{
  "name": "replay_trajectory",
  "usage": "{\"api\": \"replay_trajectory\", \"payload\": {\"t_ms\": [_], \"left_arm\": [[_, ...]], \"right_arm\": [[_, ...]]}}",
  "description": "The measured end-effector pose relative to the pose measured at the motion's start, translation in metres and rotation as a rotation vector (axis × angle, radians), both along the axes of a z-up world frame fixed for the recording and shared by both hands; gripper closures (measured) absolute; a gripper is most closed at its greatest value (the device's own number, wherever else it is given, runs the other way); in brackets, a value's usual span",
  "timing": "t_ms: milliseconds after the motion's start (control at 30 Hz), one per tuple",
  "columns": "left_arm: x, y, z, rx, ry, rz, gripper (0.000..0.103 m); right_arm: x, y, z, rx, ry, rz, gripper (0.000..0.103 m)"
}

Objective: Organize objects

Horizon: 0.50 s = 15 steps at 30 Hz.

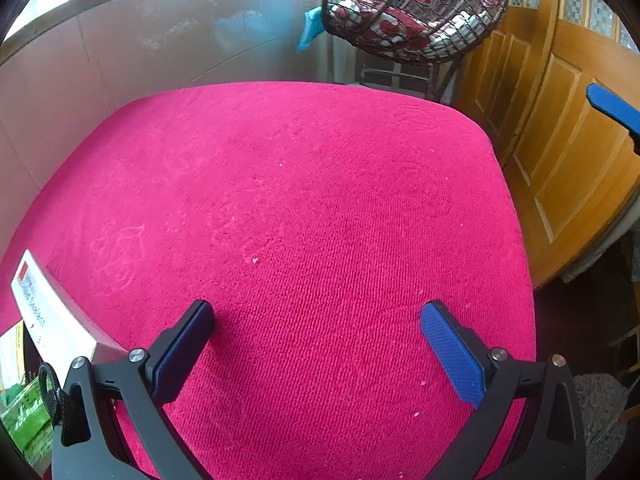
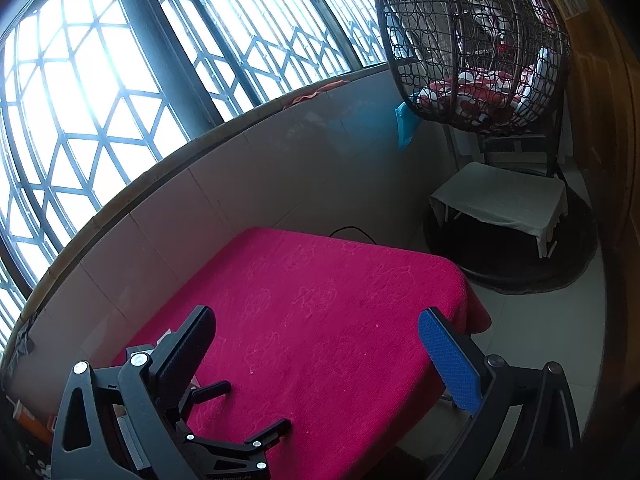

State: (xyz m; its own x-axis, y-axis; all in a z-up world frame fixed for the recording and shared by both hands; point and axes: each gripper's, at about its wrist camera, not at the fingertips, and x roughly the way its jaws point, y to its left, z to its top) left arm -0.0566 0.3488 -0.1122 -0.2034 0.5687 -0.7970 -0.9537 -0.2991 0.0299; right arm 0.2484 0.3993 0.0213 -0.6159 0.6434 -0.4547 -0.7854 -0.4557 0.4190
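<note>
A magenta towel-covered table [image 1: 304, 200] fills the left wrist view. My left gripper [image 1: 316, 320] hovers low over its near part, open, with only bare towel between the fingers. A white box with printed text [image 1: 52, 312] lies at the table's left edge, left of the gripper. Green packets [image 1: 24, 412] sit below it in the corner. My right gripper [image 2: 318, 322] is held higher above the table [image 2: 340, 300], open and holding nothing. The left gripper [image 2: 258, 405] shows under it at lower left. A blue pad [image 1: 616, 110] of the right gripper pokes in at the far right.
A tiled wall [image 2: 240, 184] runs behind the table under barred windows. A hanging wicker chair [image 2: 476, 40] with red and white cushions hangs at the back right, above a cloth-covered stool [image 2: 500, 200]. A wooden door [image 1: 560, 140] stands right of the table.
</note>
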Motion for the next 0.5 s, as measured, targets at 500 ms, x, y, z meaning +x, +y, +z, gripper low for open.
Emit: {"api": "replay_trajectory", "payload": {"t_ms": [500], "left_arm": [[0.034, -0.108, 0.138, 0.506, 0.197, 0.269, 0.000]], "right_arm": [[0.007, -0.026, 0.033, 0.130, 0.131, 0.001, 0.000]]}}
